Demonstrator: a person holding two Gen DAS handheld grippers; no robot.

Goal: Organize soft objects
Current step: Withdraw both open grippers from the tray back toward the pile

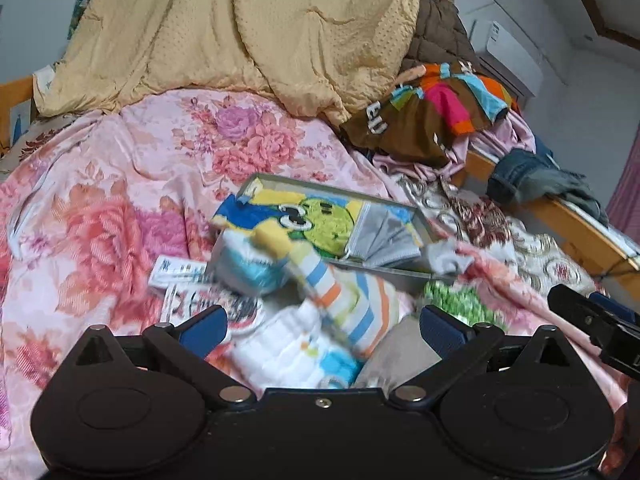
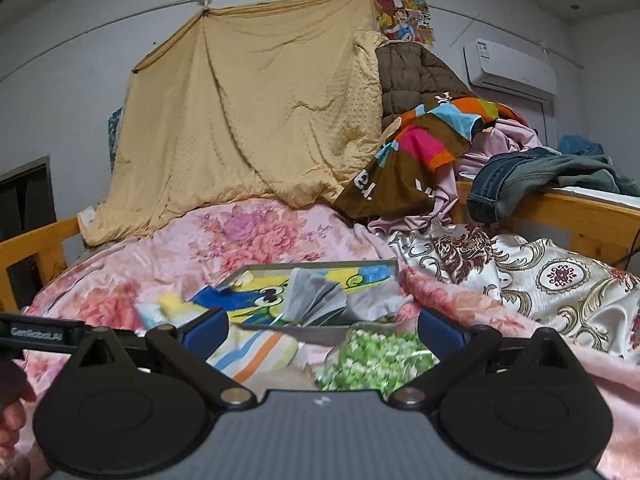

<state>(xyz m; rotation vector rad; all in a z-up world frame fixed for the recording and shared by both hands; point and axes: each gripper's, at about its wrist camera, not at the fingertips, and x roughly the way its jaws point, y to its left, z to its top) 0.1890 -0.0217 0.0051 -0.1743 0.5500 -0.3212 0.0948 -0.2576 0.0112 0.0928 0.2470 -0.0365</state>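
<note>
While left gripper point(image 1: 324, 330) gapes wide, empty, right gripper point(image 2: 324, 330) likewise spread, empty; "GenRobot.AI" readable on left gripper's side; packet point(image 1: 178, 270) print blurred.

bed point(image 1: 560, 216) under floral quilt point(image 1: 120, 208), tray point(image 1: 424, 224) atop.

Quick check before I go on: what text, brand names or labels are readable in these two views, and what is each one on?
"GenRobot.AI": on the left gripper body, seen at the right wrist view's left edge.
White letters on the brown multicoloured cloth: partly folded away, unreadable.
Label on the air conditioner: too small.
Print on the white packets: blurred.
</note>
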